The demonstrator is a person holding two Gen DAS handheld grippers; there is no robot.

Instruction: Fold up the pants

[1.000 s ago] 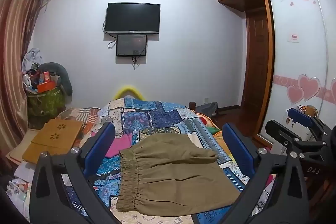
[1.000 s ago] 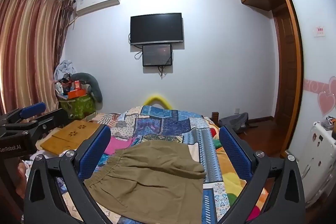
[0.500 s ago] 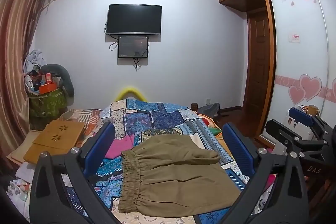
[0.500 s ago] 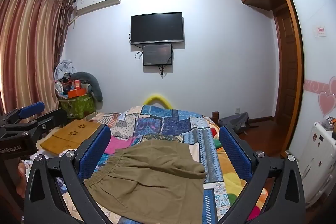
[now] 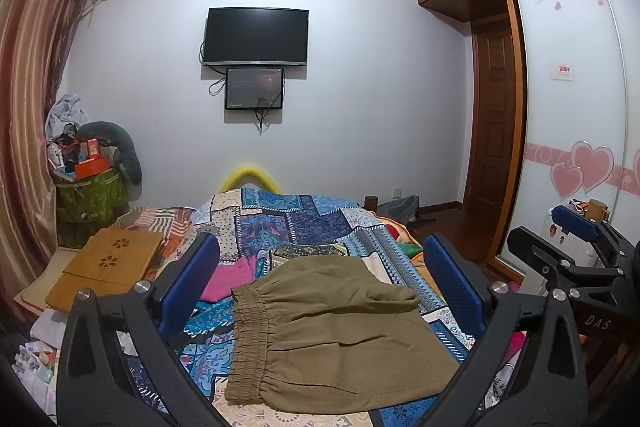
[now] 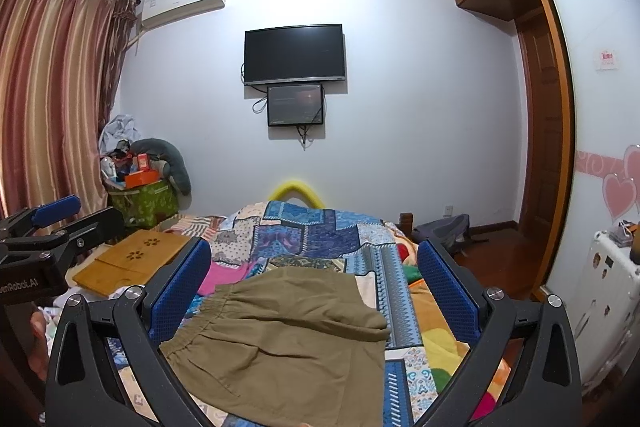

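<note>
Now both grippers, left gripper [image 5: 320,287] and right gripper [image 6: 314,285], hover spread wide and empty above the pants [image 5: 332,331] lying folded flat on the bed [image 5: 304,223], so it looks like between folds, the next calling for a descent to pinch an edge.

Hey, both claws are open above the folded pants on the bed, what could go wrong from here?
1. The pants lie on a bumpy quilt; a claw going for them might pinch the quilt too.
2. The top layer's folded edge looks loose, so a one-sided pull could undo the fold.
</note>
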